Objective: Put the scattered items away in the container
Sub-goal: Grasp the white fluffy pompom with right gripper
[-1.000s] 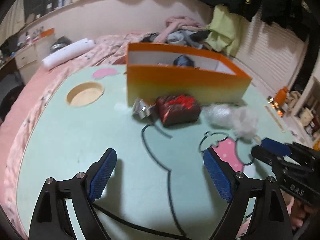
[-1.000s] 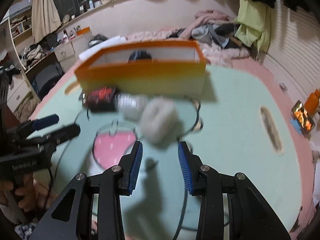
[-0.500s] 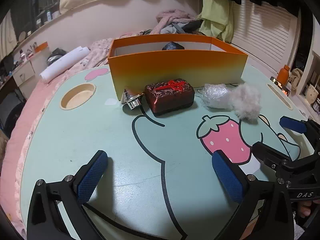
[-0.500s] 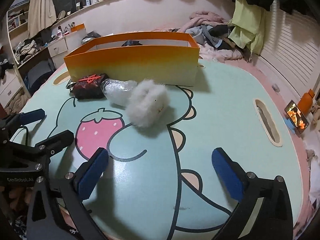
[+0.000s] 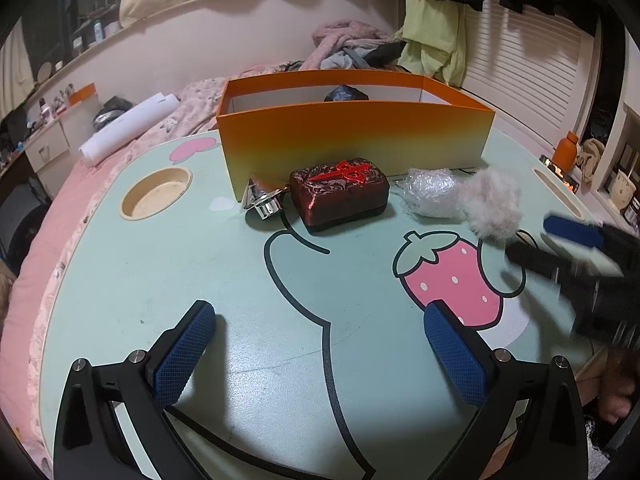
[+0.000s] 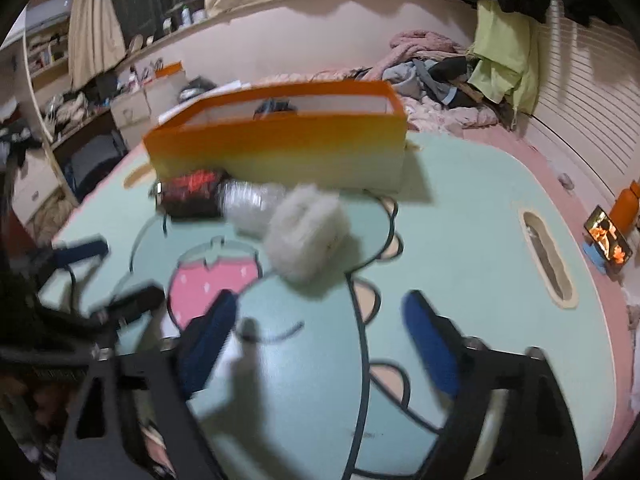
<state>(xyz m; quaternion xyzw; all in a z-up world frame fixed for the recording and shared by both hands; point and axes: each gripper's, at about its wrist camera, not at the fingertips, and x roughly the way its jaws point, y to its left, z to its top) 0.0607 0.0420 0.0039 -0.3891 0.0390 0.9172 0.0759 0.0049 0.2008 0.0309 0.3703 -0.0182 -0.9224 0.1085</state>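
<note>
Orange at its rim and fading to pale yellow below, the box [image 5: 352,140] stands at the far side of my mint-green desk [image 5: 160,280], with something dark [image 5: 346,94] showing above its far wall. Four things lie in a row on the desk just in front of its near wall. At the left is a small shiny metal piece [image 5: 262,200], touching the box's near left corner. Next to it on the right sits a dark red case [image 5: 340,192] with a red mark on its lid. Right of that is a clear crinkled plastic wrap [image 5: 430,192], and a grey fluffy ball [image 5: 494,208] rests against it, nearest my right side.

My left tool [image 5: 320,356] hangs over the near part of the desk with its blue pads spread wide and only the printed desktop between them. My right tool [image 6: 320,344] is near the fluffy ball but apart from it; its jaws are closing, with nothing between them, and its picture is blurred. In the left view it shows at the right edge, just beside the printed strawberry [image 5: 452,280].
</note>
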